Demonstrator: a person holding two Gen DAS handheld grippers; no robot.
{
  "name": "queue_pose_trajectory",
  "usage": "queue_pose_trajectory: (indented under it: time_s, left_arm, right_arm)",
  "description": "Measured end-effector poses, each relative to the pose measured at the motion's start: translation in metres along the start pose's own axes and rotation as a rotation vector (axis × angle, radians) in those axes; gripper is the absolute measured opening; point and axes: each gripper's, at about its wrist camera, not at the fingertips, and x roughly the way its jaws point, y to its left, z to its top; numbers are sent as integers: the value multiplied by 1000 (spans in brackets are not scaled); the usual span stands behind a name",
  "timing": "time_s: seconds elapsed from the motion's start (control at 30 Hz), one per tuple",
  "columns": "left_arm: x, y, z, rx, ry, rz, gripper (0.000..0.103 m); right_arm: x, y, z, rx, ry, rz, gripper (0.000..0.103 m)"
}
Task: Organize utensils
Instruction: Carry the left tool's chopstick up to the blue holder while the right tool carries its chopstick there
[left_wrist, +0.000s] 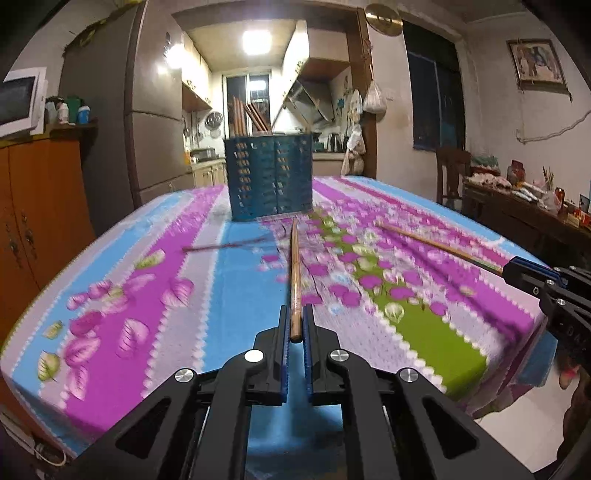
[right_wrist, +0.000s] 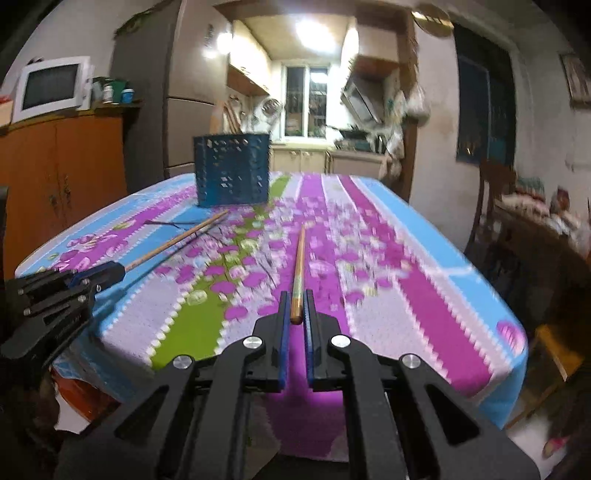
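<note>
You have one chopstick (left_wrist: 294, 273) clamped at its butt end in your left tongs (left_wrist: 295, 325), its tip aimed at the blue holder (left_wrist: 271, 177) at the bench's (left_wrist: 110, 317) far end. Your right tongs (right_wrist: 296, 308) pinch a second chopstick (right_wrist: 298, 266) the same way, so both can go in tip first. Blur smears the cloth pattern, and the holder's inside is hidden behind its wall.

The left hand-held gripper (left_wrist: 295, 325) pointed forward and slightly downward, its jaws pinched tight on a thin stick. Beside it the right hand-held gripper (right_wrist: 296, 308) sat at the same angle, clamped likewise; the two were held level, well apart
</note>
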Motion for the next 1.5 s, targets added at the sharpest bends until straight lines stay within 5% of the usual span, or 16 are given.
queue_pose_trajectory:
  time_s: [0.67, 1.0, 1.5]
  left_arm:
    - [-57, 42, 92, -16, -115, -40, 8]
    - [-47, 58, 144, -58, -119, -132, 8]
    - [-16, 63, 195, -39, -86, -209, 8]
  right_arm:
    - [-43, -6, 106, -108, -258, 117, 5]
    - [-10, -29, 163, 21, -156, 284, 5]
    - [21, -30, 214, 61, -51, 334, 5]
